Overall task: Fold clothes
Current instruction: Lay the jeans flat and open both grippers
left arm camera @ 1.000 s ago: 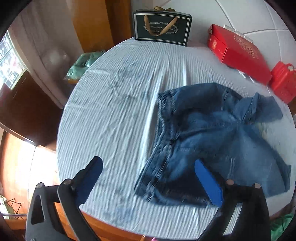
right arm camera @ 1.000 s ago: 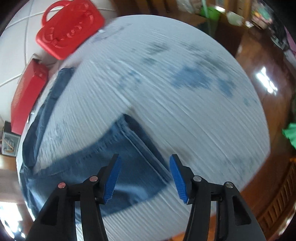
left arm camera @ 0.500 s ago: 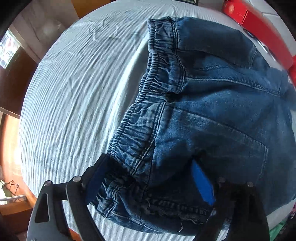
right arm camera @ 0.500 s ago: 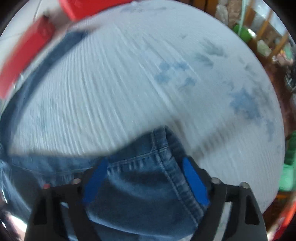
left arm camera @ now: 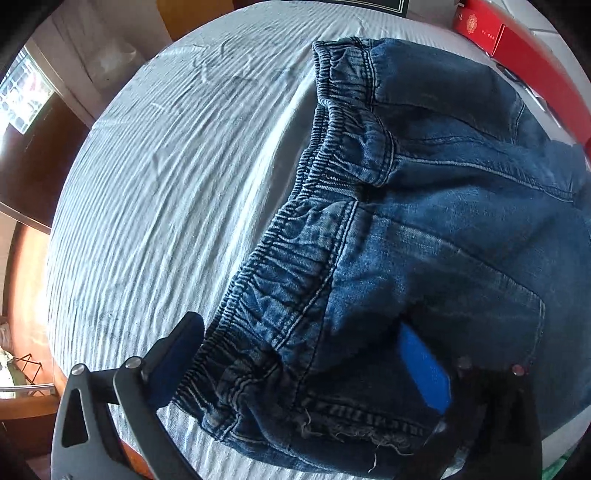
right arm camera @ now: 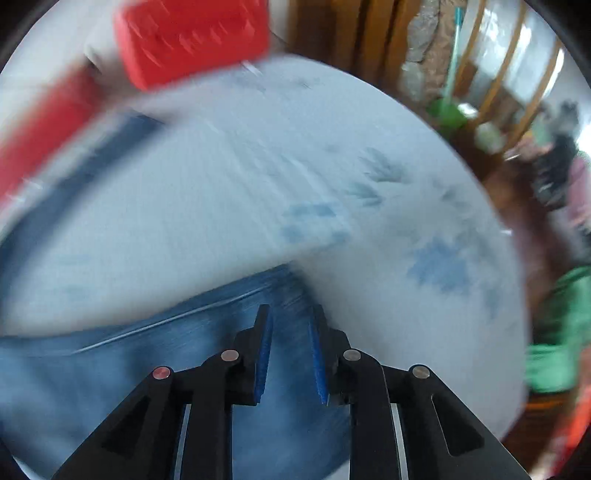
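Observation:
Blue denim shorts [left arm camera: 424, 240] with an elastic waistband lie on a round table covered in pale striped cloth [left arm camera: 166, 184]. My left gripper [left arm camera: 295, 354] is open, its fingers straddling the waistband corner at the near edge. In the blurred right wrist view, my right gripper [right arm camera: 290, 332] has its fingers closed to a narrow gap around the hem corner of the shorts [right arm camera: 110, 369].
A red box [left arm camera: 517, 48] and a dark gift bag [left arm camera: 369, 3] stand at the table's far side. A red plastic case [right arm camera: 192, 37] sits beyond the right gripper. The table edge and wooden floor lie close on the near left.
Both grippers have dropped down onto the shorts. The right gripper's fingers have closed from wide apart to a narrow gap on the hem. The left gripper stays open around the waistband.

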A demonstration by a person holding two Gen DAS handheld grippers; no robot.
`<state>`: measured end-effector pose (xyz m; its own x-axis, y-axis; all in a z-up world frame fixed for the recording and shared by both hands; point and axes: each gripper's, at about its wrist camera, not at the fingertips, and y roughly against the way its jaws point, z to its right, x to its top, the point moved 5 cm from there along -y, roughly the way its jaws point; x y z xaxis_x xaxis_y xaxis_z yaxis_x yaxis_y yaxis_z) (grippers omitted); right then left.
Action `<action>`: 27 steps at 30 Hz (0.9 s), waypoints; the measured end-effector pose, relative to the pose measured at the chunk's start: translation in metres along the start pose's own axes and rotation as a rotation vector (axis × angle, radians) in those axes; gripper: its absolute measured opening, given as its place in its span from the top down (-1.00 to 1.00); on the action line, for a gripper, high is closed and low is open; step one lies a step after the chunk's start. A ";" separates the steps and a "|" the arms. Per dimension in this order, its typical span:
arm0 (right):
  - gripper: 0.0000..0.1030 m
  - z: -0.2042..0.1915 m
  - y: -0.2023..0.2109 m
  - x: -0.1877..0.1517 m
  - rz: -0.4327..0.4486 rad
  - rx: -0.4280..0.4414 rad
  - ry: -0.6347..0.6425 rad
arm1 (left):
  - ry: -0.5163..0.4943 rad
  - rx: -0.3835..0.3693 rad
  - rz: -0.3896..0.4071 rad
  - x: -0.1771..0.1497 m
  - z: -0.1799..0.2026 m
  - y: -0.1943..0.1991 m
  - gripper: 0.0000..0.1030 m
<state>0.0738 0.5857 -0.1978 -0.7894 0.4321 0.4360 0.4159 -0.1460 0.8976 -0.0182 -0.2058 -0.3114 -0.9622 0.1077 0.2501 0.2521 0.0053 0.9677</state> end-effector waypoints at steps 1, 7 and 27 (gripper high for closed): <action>0.60 -0.011 0.004 -0.011 -0.026 0.088 0.016 | -0.002 0.005 0.002 0.001 0.001 0.001 -1.00; 0.83 -0.003 0.004 -0.062 -0.139 0.152 0.043 | -0.024 0.012 0.001 0.006 0.004 0.002 -1.00; -0.39 -0.047 0.023 -0.005 -0.081 0.214 -0.065 | -0.050 -0.155 0.115 0.152 -0.004 0.063 -1.00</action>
<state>0.0665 0.5378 -0.1760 -0.7963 0.4918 0.3522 0.4442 0.0803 0.8923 -0.1486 -0.1926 -0.2124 -0.9208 0.1481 0.3609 0.3373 -0.1627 0.9272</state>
